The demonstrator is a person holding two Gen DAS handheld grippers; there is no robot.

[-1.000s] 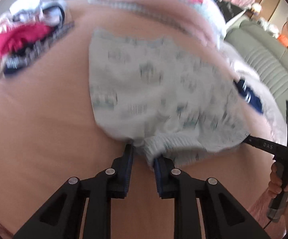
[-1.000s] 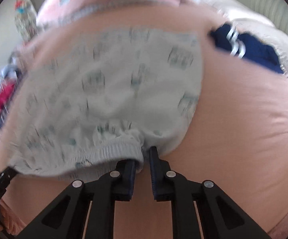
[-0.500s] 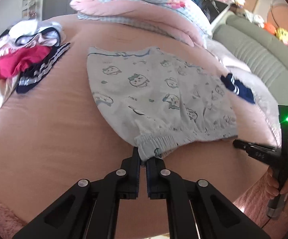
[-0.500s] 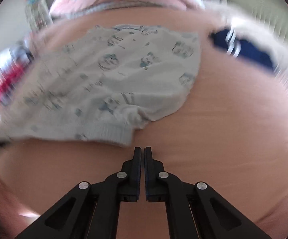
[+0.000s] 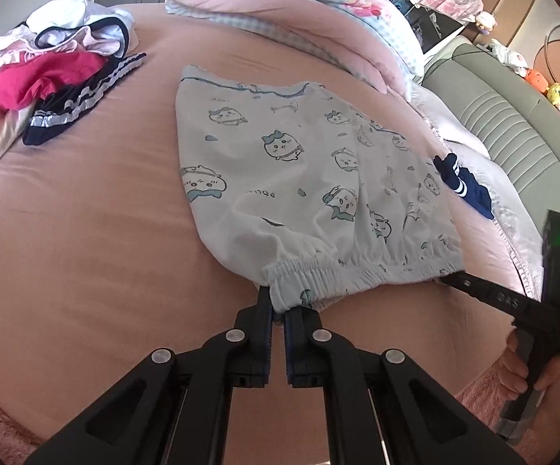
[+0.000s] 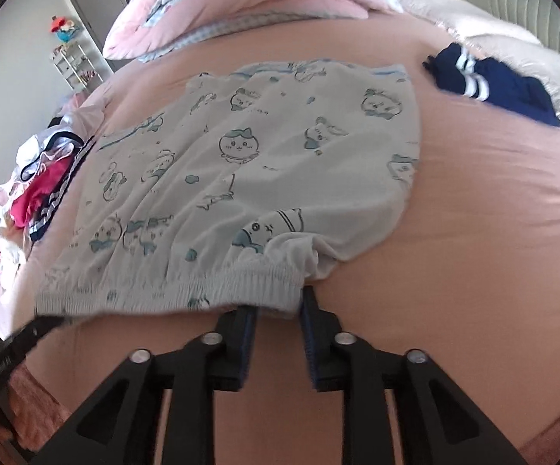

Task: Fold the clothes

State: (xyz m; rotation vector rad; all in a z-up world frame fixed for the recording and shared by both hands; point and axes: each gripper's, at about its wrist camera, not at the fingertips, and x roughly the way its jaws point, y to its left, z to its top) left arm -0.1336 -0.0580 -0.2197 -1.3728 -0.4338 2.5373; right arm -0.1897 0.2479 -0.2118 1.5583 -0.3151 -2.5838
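Observation:
Pale blue shorts point(image 5: 299, 162) printed with cartoon animals lie flat on the pink bed sheet point(image 5: 86, 232), elastic waistband toward me. My left gripper point(image 5: 279, 307) is shut on the waistband's left corner. In the right wrist view the same shorts point(image 6: 260, 162) spread ahead, and my right gripper point(image 6: 278, 306) has its jaws opening, the waistband's right corner lying over and between the tips, pads not pressing. From the left wrist view the right gripper point(image 5: 450, 279) reaches the waistband's far end, a hand point(image 5: 539, 383) on its handle. The left gripper's finger point(image 6: 36, 329) shows at the left edge.
A heap of mixed clothes point(image 5: 47, 73) lies at the far left of the bed. A folded pink quilt point(image 5: 299, 4) crosses the back. A navy garment point(image 6: 504, 85) with white stripes sits at the right. A padded grey-green headboard point(image 5: 512, 128) with plush toys stands beyond.
The left gripper shut on the waistband corner and keeps its grip. The right gripper, shut and just short of the waistband half a second ago, now stands open at the corner.

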